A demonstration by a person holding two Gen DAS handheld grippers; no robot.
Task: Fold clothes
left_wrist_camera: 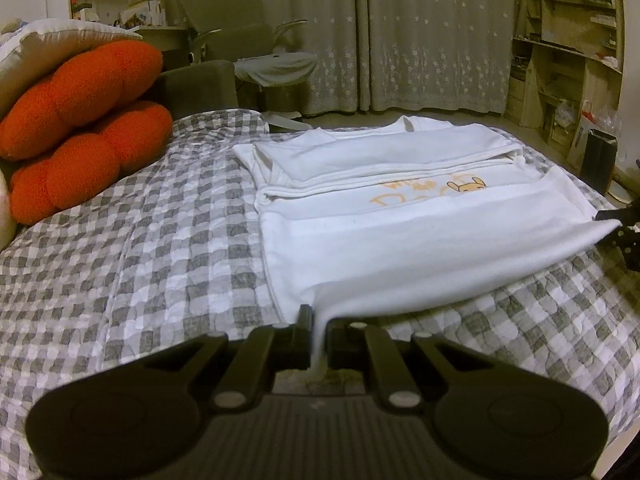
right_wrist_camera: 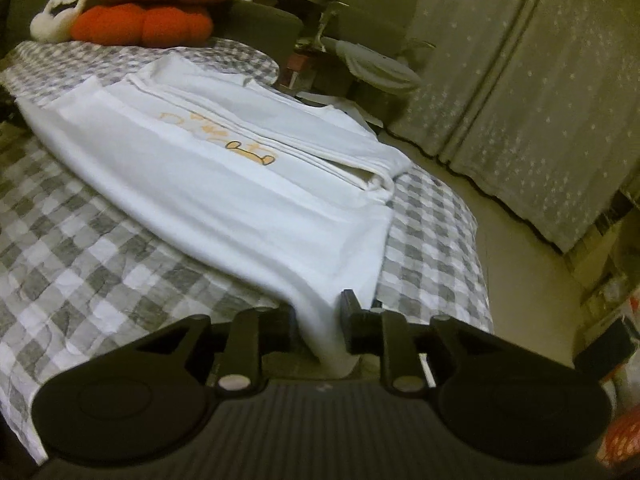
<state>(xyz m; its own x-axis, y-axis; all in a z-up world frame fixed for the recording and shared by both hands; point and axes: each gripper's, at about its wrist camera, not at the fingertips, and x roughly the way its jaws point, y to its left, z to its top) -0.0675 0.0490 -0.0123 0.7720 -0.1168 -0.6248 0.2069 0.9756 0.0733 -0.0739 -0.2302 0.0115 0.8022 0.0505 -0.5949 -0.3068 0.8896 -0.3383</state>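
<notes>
Left hand-held gripper (left_wrist_camera: 318, 322): bottom middle of its view, pinched tight on the near edge of the white T-shirt (left_wrist_camera: 400, 236).
Right hand-held gripper (right_wrist_camera: 320, 320): bottom middle, closed on a corner of the same shirt.
T-shirt: partly folded, middle of the checked bed (left_wrist_camera: 160, 240).
Orange cushions (left_wrist_camera: 80, 120): upper left, stacked.
Curtains (left_wrist_camera: 400, 40): top, far back.

A corner of the white shirt (right_wrist_camera: 224, 184) is being pinched between the closed fingers of the right gripper (right_wrist_camera: 320, 320), the near edge being lifted off the grey-checked bedcover (right_wrist_camera: 80, 264). The far side is being kept folded inward, with orange print (right_wrist_camera: 218, 134) partly exposed. Two orange cushions (right_wrist_camera: 156, 4) are being stacked at the bed's far end.
</notes>
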